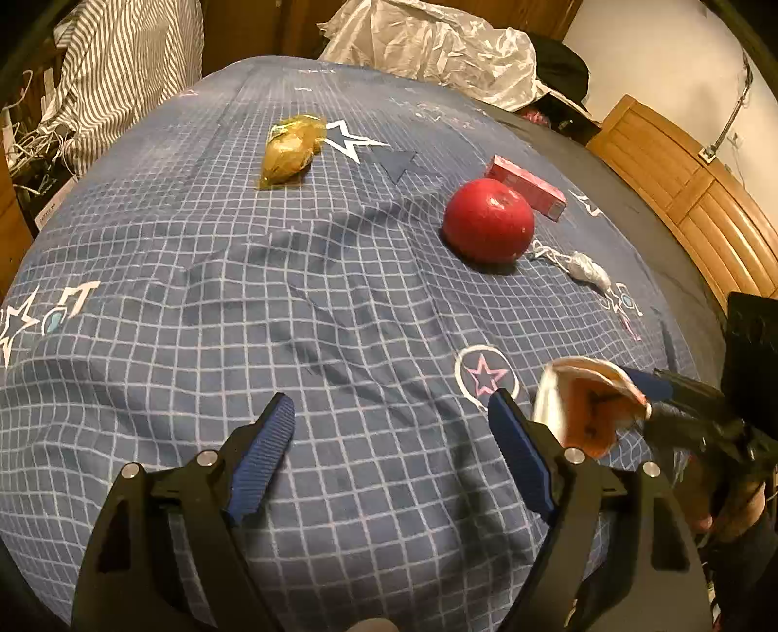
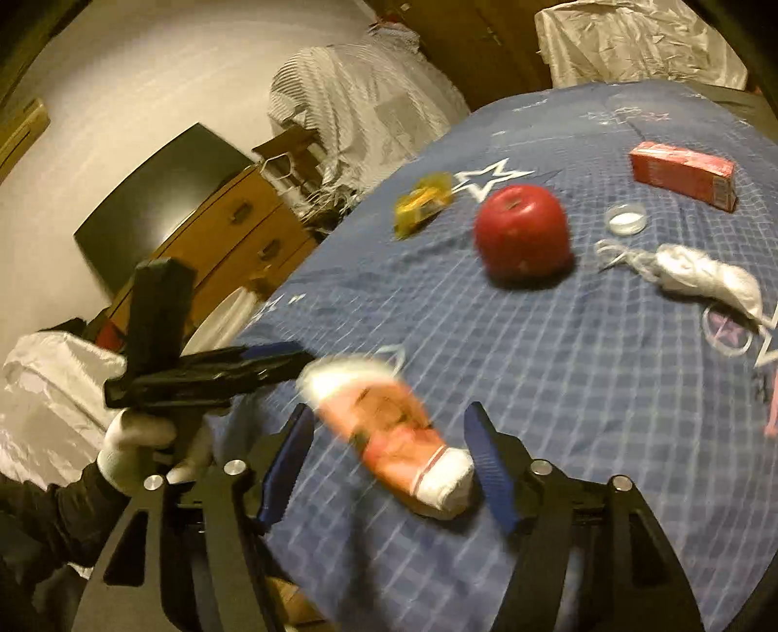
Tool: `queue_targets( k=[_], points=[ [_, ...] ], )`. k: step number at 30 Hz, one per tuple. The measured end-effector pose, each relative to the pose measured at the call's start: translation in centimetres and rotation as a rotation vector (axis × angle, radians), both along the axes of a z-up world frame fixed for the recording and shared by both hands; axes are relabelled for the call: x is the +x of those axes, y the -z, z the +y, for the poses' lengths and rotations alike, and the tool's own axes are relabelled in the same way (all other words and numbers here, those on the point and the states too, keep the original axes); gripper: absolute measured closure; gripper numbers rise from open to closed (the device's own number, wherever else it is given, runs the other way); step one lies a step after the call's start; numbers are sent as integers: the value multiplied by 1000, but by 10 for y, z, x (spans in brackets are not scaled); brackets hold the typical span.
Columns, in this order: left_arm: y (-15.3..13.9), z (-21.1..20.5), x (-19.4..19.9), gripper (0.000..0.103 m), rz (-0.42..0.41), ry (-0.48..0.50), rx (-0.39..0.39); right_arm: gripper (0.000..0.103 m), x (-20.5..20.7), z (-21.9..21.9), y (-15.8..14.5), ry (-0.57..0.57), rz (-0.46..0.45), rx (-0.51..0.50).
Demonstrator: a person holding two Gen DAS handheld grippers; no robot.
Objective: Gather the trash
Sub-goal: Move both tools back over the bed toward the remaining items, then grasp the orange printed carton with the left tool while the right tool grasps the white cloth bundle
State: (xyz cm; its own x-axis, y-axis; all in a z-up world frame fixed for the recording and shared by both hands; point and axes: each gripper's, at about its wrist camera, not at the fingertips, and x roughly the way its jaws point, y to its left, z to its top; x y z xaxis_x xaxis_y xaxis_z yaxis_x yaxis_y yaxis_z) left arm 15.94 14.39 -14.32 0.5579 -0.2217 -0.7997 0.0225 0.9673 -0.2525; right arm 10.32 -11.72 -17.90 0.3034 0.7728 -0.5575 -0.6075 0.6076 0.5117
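Note:
An orange-and-white snack wrapper (image 2: 389, 437) lies blurred between the fingers of my right gripper (image 2: 389, 413), whose jaws stand wide. A gap shows at the left pad, so nothing squeezes the wrapper. In the left wrist view the same wrapper (image 1: 583, 408) sits at the tip of the right gripper (image 1: 642, 398). My left gripper (image 1: 391, 403) is open over the blue checked bed cover (image 1: 243, 291) with nothing between its fingers. Farther off lie a yellow wrapper (image 1: 289, 148), a white crumpled wad with string (image 1: 583, 270) and a clear round lid (image 2: 627, 219).
A red apple (image 1: 488, 226) and a red carton (image 1: 527, 187) rest on the cover. A white plastic bag (image 1: 437, 43) sits at the far end, a striped cloth (image 1: 112, 73) to the left. A white-gloved hand (image 2: 136, 437) holds the left gripper (image 2: 272, 359). A wooden dresser (image 2: 233, 233) stands beside the bed.

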Motion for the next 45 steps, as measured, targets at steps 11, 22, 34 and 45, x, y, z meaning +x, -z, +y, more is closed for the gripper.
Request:
queue_targets(
  k=[11, 22, 34, 45],
  points=[
    [6, -39, -14, 24, 62, 129, -158, 32, 34, -64, -28, 87, -241, -242],
    [11, -123, 13, 25, 95, 219, -213, 30, 126, -71, 13, -51, -273, -574],
    [15, -65, 41, 25, 87, 23, -90, 86, 59, -34, 15, 49, -82, -384],
    [3, -1, 8, 24, 79, -87, -150, 71, -3, 4, -1, -46, -81, -241]
  ],
)
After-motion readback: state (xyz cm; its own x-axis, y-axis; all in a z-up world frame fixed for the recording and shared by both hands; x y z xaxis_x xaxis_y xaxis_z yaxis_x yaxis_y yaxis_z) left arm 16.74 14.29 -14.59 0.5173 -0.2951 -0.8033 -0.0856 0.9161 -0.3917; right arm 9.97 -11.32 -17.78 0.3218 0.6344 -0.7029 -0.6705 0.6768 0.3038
